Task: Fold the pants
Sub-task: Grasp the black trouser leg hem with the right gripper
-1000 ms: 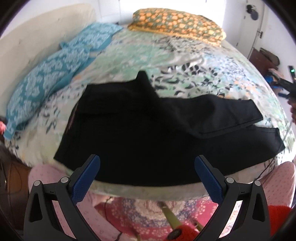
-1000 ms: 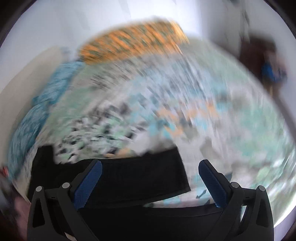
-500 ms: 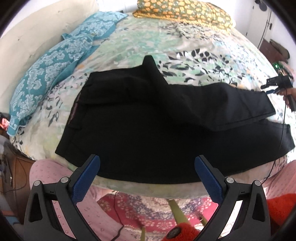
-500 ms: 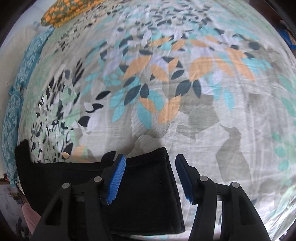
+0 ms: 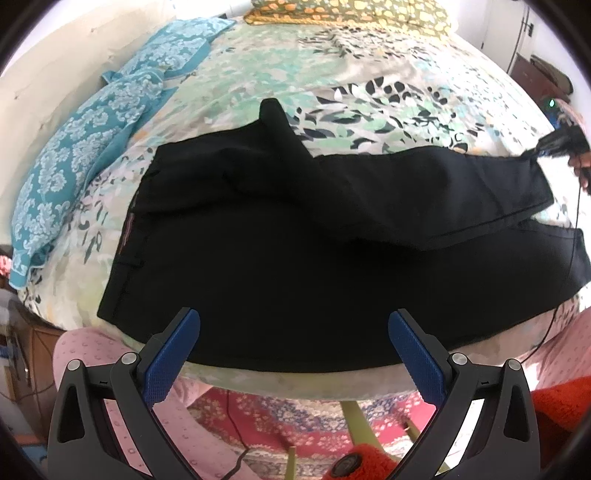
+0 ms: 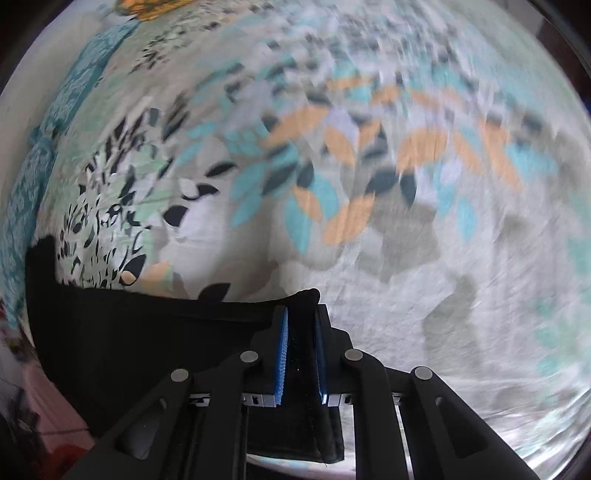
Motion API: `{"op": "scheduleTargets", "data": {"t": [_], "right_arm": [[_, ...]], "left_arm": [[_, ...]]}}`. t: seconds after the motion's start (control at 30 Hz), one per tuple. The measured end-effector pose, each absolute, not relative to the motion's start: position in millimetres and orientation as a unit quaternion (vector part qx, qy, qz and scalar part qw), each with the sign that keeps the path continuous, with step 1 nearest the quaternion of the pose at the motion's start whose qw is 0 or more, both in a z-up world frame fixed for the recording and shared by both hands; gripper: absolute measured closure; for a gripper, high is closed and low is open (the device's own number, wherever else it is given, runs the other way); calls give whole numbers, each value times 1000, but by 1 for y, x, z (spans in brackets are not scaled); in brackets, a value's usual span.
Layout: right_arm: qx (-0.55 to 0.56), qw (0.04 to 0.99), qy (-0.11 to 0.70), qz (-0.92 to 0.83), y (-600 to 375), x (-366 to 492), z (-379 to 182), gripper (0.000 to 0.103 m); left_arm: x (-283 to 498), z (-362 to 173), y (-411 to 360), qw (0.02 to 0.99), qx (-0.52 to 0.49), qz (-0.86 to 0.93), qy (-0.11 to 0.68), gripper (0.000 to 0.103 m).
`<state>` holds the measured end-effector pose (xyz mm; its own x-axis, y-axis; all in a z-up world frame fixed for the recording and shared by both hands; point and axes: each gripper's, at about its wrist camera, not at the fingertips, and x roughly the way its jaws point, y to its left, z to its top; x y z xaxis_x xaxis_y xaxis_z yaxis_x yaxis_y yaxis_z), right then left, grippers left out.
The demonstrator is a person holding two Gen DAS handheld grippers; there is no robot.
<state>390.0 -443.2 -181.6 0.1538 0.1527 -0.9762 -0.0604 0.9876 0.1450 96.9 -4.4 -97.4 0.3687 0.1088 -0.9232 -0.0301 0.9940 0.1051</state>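
Black pants [image 5: 295, 240] lie flat on the floral bed sheet [image 5: 369, 92], waist at the left, both legs running right, the far leg lying partly over the near one. My left gripper [image 5: 293, 343] hovers open over the near edge of the pants, with nothing between its blue pads. In the right wrist view my right gripper [image 6: 300, 314] points steeply down at the far leg's hem; its jaws are closing and a ridge of the black pants [image 6: 147, 339] is pinched between the pads. The left wrist view shows the right gripper [image 5: 554, 142] at that hem.
Teal patterned pillows [image 5: 92, 147] lie along the bed's left side and an orange-spotted pillow [image 5: 351, 14] at the far end. A person's pink-clad legs [image 5: 92, 350] stand against the bed's near edge, above a patterned rug [image 5: 295, 424]. A cable [image 5: 574, 236] trails near the pants' legs.
The right gripper dropped onto the far leg's hem and its jaws went from wide apart to pinched on the fabric. The left gripper sank slightly toward the pants, still open.
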Motion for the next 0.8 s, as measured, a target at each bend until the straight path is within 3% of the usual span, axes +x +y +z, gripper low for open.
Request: {"op": "scheduleTargets", "data": {"t": [0.3,0.57,0.8], "right_arm": [[34,858,512,-38,-498,437,-96,89],[48,860,498,-102,-531,469,-126,89],[58,837,533,-107,-544,463,-169,86]], "left_arm": [[108,-98,-14,829,47,36,556,1],[114,-110,-13,815,53,51,575,1],[121,-117,-24,808,68,43,584,1]]}}
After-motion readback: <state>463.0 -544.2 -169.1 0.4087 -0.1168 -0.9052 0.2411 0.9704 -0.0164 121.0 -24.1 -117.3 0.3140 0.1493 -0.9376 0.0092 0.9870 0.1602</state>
